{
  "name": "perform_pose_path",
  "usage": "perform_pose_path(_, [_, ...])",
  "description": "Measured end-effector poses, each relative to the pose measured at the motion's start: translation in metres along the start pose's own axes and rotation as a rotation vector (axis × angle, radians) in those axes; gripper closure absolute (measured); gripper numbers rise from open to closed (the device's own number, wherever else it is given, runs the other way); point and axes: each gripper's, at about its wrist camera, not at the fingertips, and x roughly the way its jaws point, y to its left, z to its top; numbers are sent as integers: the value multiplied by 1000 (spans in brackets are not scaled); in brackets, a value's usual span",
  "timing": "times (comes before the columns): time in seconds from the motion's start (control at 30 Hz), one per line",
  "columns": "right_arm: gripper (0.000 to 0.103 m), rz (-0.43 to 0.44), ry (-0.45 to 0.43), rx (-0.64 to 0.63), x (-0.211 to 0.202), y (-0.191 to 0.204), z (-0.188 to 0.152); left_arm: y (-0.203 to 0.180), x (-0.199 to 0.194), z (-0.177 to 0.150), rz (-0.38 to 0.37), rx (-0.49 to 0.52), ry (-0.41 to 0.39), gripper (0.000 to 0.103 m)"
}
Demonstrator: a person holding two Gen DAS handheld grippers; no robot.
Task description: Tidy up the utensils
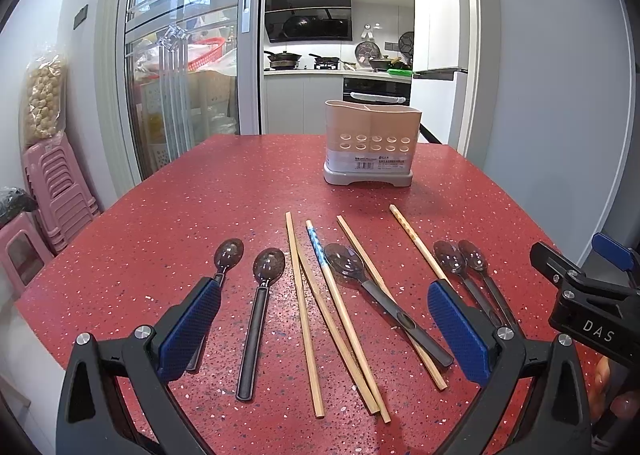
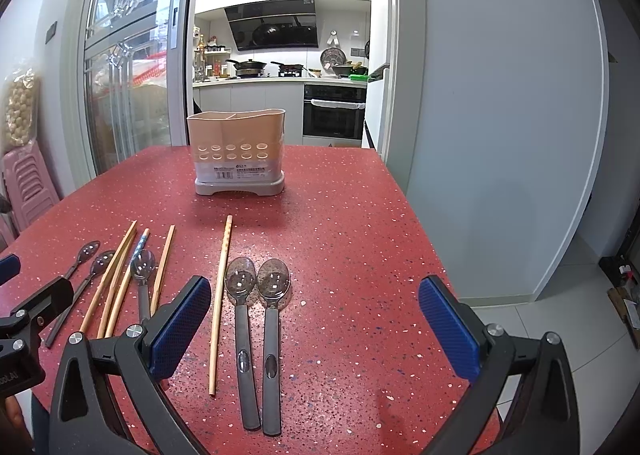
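My left gripper's blue pad (image 1: pixel 192 329) covers the handle of the leftmost spoon (image 1: pixel 228 253), and the other pad hides part of the rightmost chopstick (image 1: pixel 416 243). The utensil holder (image 2: pixel 236 151) hides its own compartments' insides. Its label print is too small to read.

table (image 1: pixel 224 191): red, white and dark speckles
holder (image 1: pixel 372 123): beige-pink walls, pale round holes, grey base, white barcode label
spoons (image 2: pixel 240 283): smoky clear bowls, dark grey handles
chopsticks (image 1: pixel 303 311): plain tan wood
patterned chopstick (image 1: pixel 318 247): blue-white print near one end
lone chopstick (image 2: pixel 219 295): tan, faint dotted end
left gripper (image 1: pixel 324 331): black frame, blue textured pads
right gripper (image 2: pixel 314 327): black frame, blue textured pads
stools (image 1: pixel 56 183): pink
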Motion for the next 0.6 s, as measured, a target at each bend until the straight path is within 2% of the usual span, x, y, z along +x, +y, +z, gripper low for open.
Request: perform_pose_path(0.6, [0, 2, -1, 1, -1, 1, 1, 1, -1, 0, 2, 2, 1, 0])
